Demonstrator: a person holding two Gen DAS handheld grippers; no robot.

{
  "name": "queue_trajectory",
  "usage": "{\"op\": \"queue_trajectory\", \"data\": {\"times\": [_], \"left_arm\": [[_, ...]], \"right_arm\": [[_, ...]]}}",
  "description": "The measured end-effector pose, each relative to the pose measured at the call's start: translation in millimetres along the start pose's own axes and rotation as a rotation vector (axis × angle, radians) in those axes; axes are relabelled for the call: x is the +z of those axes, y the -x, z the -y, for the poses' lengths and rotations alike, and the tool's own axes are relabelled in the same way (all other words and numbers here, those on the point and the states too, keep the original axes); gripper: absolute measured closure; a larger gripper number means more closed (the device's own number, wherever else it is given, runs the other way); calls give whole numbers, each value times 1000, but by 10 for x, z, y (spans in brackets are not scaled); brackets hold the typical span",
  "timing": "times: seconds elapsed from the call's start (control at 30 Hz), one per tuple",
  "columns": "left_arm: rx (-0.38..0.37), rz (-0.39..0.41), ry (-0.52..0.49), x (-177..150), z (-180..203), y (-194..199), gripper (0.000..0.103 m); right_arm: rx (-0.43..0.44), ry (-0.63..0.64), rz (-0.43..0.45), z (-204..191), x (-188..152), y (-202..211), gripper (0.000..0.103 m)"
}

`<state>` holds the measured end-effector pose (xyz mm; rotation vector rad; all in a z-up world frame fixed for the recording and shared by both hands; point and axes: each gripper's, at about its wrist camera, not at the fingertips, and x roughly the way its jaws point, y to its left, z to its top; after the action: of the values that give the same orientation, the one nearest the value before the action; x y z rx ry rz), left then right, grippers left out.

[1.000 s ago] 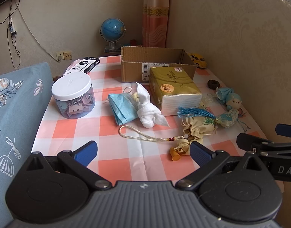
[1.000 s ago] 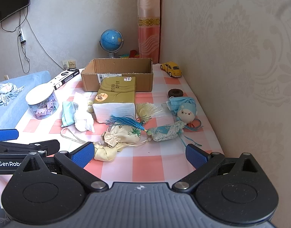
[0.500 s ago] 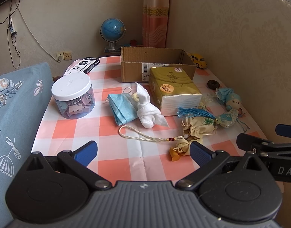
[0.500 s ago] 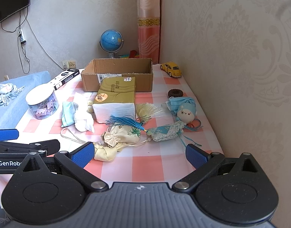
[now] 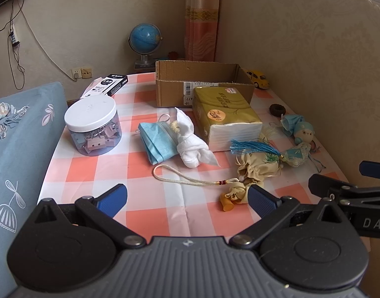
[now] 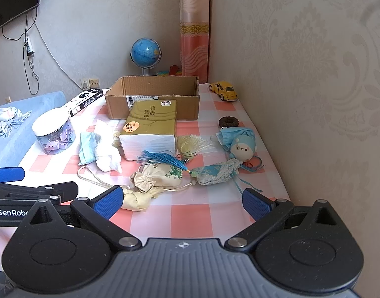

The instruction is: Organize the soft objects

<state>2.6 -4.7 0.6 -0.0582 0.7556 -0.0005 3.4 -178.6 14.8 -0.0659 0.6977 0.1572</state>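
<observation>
Soft objects lie scattered mid-tabletop: a cream pouch (image 6: 157, 177) nearest, a white cloth (image 5: 191, 142) beside a blue mask (image 5: 157, 141), a plush doll (image 6: 242, 147) near the wall. The cardboard box (image 6: 152, 96) behind the tissue pack (image 6: 150, 126) looks like the likely bin. The left gripper (image 5: 187, 196) and right gripper (image 6: 182, 198) hover with jaws wide apart, empty. Best start with the pouch: pinch its gathered neck, lift clear of its tassel cord.

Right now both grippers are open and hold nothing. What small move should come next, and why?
Probably ease the right gripper forward and down onto the cream drawstring pouch. It is the soft thing nearest those open jaws, it lies free on the checked tablecloth, and the cardboard box behind appears empty. The left gripper can wait.
</observation>
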Motion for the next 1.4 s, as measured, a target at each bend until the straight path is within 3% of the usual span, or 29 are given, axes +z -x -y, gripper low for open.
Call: {"op": "queue_trajectory", "data": {"times": [0.73,1.17,1.4], "left_arm": [[-39,2,-96,-33,-36,-152,0],[-113,-58,-178,-143,-6,-416,1],[-159,-134,-208,-226,80,-717,1]], "right_arm": [[25,69,3,19,-19,-167,0],[49,107,-38,140,-149,-416,0],[57,108,-68,229,-246,-571,0]]}}
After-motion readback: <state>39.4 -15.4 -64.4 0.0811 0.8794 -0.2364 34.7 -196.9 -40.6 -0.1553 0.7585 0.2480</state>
